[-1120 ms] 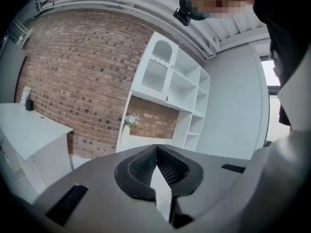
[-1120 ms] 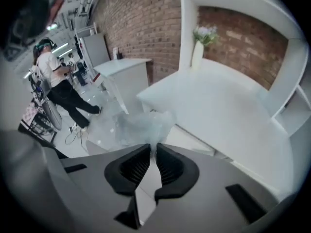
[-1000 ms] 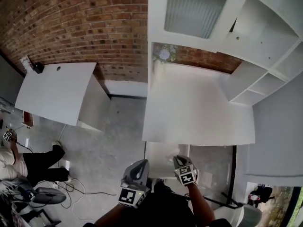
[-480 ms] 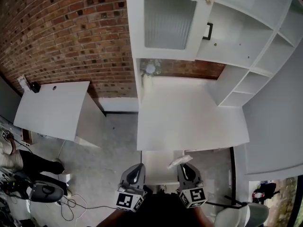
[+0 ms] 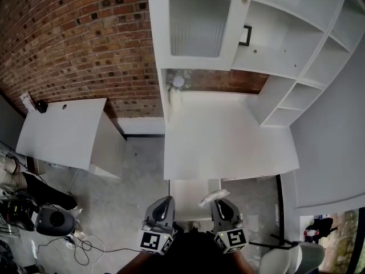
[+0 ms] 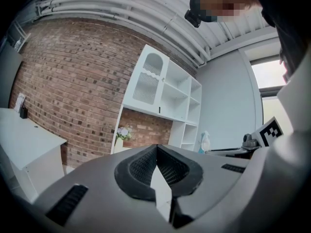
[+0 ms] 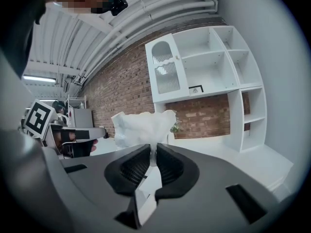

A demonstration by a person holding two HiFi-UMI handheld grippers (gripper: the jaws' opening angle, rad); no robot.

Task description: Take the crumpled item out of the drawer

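Observation:
A crumpled white item (image 7: pixel 141 127) sticks up from my right gripper (image 7: pixel 151 160), whose jaws are shut on its lower edge. In the head view the crumpled item (image 5: pixel 214 197) hangs above the open white drawer (image 5: pixel 191 196), just in front of the right gripper (image 5: pixel 218 205). My left gripper (image 5: pixel 166 205) hovers at the drawer's left side. Its jaws are shut with nothing between them, as the left gripper (image 6: pixel 156 152) view shows.
The drawer belongs to a white desk (image 5: pixel 228 136) against a brick wall. A white cabinet with a glass door (image 5: pixel 197 24) and open shelves (image 5: pixel 296 44) stands over it. A second white table (image 5: pixel 60 130) is at the left. Cables and a person's legs (image 5: pixel 40 196) lie on the floor.
My right gripper has lifted the crumpled item up out of the drawer and drawn back toward me. The head view has tilted up, showing more of the cabinet.

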